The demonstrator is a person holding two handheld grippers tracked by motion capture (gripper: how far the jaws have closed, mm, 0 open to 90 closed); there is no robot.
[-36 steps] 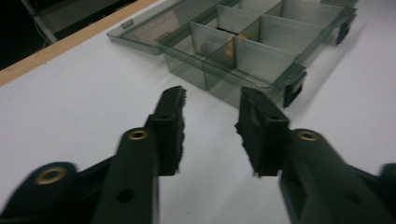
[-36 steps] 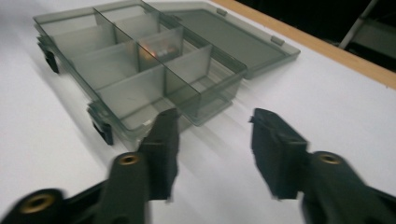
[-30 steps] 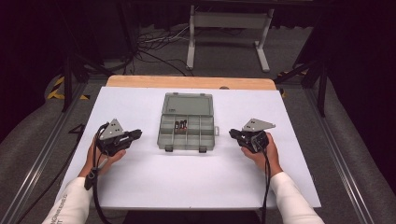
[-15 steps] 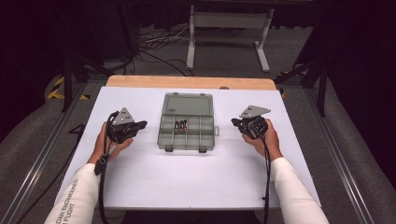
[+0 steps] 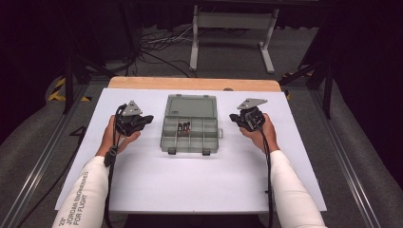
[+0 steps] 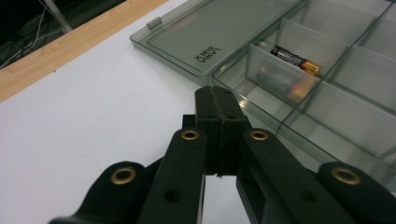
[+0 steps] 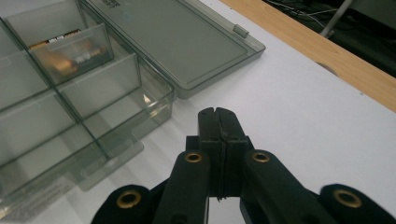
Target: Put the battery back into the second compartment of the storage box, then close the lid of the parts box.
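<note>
A clear grey compartment box [image 5: 191, 128] lies open in the middle of the white table, its lid [image 5: 192, 105] folded flat toward the far side. Batteries [image 5: 184, 126] rest in one middle compartment, seen also as batteries [image 6: 295, 60] and batteries [image 7: 70, 49]. My left gripper [image 5: 148, 118] is held left of the box, jaws pressed together with nothing between them, its tip [image 6: 218, 95] close to the box's corner. My right gripper [image 5: 233, 117] hovers right of the box, also shut and empty, its tip [image 7: 217, 116] near the box's side wall [image 7: 154, 105].
The white table top [image 5: 190, 180] has a wooden strip [image 5: 195, 84] along its far edge. Beyond it stand a white metal frame [image 5: 233, 28] and floor cables [image 5: 157, 52]. Cables trail from both grippers back along the person's white sleeves.
Both hands have moved forward and slightly inward, bringing the two grippers from the near side up to either side of the box. The box has not moved.
</note>
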